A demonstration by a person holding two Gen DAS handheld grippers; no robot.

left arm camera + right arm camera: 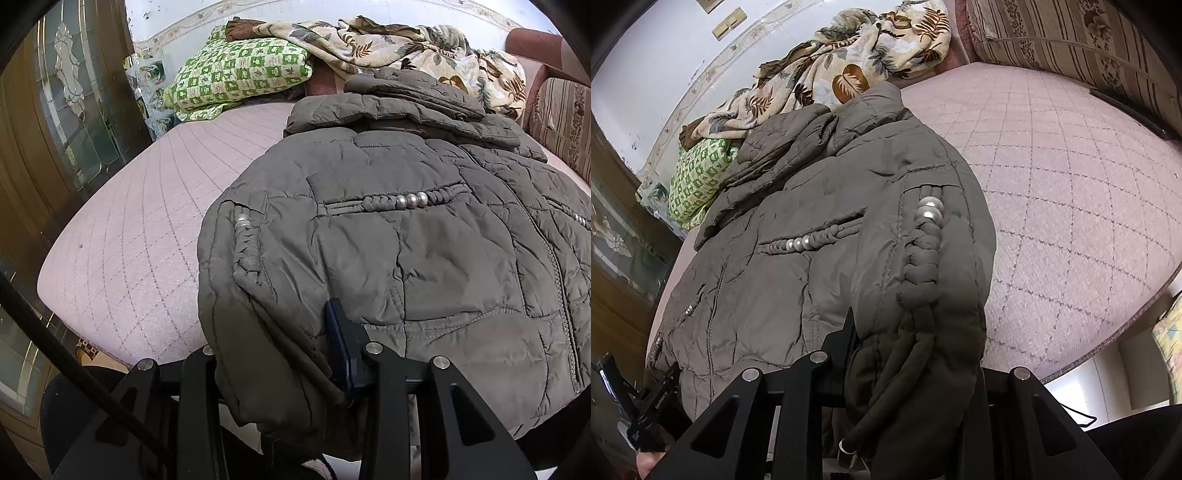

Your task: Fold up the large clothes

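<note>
1. A grey-brown quilted puffer jacket point(424, 236) with braided, pearl-beaded trim lies spread on a pink diamond-stitched mattress point(129, 229).
2. The left gripper point(280, 354) is clamped on the jacket's folded sleeve cuff at the near hem.
3. The right gripper point(908, 354) pinches the other sleeve, narrowly parted around bunched fabric.
4. A green checked pillow point(240, 74) and leaf-print blanket point(849, 62) lie beyond.

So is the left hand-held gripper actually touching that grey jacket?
Touching. The left wrist view shows the left hand-held gripper closed on the grey jacket's folded edge, padding bunched between its fingers.
</note>
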